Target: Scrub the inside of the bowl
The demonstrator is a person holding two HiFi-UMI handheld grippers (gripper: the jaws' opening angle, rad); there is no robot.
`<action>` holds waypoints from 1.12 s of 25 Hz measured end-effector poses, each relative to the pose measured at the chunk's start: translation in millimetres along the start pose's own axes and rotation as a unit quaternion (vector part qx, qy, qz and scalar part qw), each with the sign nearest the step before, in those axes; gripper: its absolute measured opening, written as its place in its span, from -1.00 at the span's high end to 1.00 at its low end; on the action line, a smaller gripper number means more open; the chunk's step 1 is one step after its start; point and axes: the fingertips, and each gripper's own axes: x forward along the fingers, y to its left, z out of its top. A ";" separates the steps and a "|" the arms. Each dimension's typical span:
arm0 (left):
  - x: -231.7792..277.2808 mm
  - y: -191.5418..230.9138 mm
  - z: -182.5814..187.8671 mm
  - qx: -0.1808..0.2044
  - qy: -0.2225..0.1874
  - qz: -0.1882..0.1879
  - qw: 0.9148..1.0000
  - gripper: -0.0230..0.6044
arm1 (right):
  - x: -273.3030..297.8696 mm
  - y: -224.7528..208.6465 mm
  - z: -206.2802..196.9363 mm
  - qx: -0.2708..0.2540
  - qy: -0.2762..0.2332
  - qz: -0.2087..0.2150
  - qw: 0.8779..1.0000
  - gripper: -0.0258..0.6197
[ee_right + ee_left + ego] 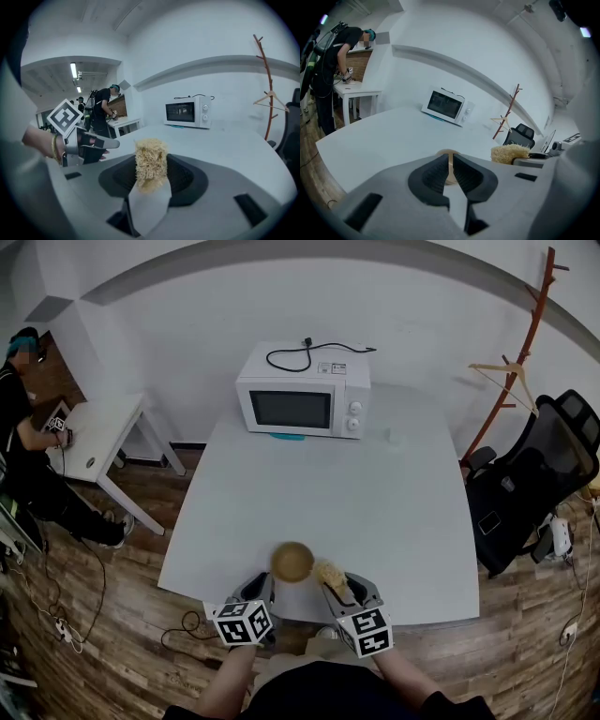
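A small tan wooden bowl [292, 562] sits near the front edge of the grey table [375, 502]. My left gripper [269, 583] is shut on its near rim; in the left gripper view the thin tan rim [450, 161] stands clamped between the dark pads [436, 176]. A yellow fibrous scrubber [330, 575] is held by my right gripper [337, 591], just right of the bowl and outside it. In the right gripper view the scrubber [151, 159] sticks up between the jaws, with the left gripper [89, 143] to its left. The bowl's inside is hidden from both gripper views.
A white microwave [302, 390] with a black cord stands at the table's far edge, with a small pale object [394, 437] to its right. A black office chair [544, 474] and a coat stand [525, 352] are at the right. A person [19, 446] works at a small white table [98, 427] on the left.
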 end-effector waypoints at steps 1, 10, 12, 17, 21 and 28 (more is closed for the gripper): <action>-4.8 -3.7 2.3 0.003 -0.005 -0.003 1.000 0.79 | -2.1 3.4 0.5 0.002 -0.002 0.001 1.000 0.37; -60.7 -24.4 -6.6 0.030 -0.016 -0.023 0.999 0.85 | -31.9 53.7 -7.6 -0.001 -0.006 0.021 1.000 0.37; -72.5 -29.7 -12.0 0.040 -0.018 -0.029 0.999 0.85 | -40.6 65.1 -9.2 -0.004 -0.010 0.025 1.000 0.37; -102.5 -38.7 -31.8 0.063 -0.015 -0.042 0.997 0.85 | -61.7 96.2 -16.1 -0.016 -0.015 0.029 0.999 0.37; -122.3 -47.9 -50.8 0.060 -0.017 -0.050 0.997 0.85 | -83.1 114.3 -27.1 -0.018 -0.017 0.030 0.999 0.37; -150.1 -61.8 -72.0 0.058 -0.021 -0.054 0.997 0.85 | -113.1 132.2 -41.5 -0.022 -0.023 0.029 0.999 0.37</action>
